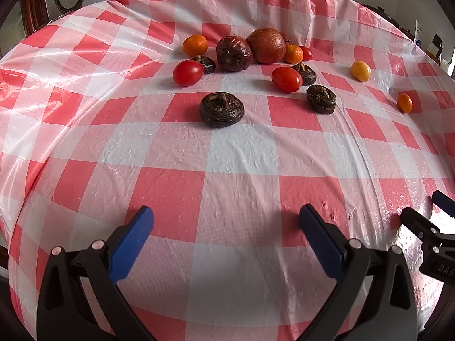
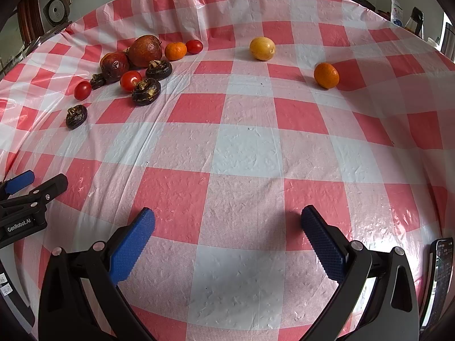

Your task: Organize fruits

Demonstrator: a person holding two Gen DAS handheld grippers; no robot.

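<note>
Fruits (image 1: 233,54) far ahead — both tongs (image 1: 226,221) (image 2: 227,221) agape.

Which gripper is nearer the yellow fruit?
Right. The yellow fruit sits ahead of the right gripper; from the left gripper it lies far off to the right.

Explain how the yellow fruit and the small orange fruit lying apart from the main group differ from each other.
The yellow fruit is pale yellow; the small orange fruit is deep orange. The yellow fruit looks slightly larger and lies farther back, while the orange one sits nearer the right gripper. Both rest alone on the checked tablecloth, untouched, away from the cluster.
</note>
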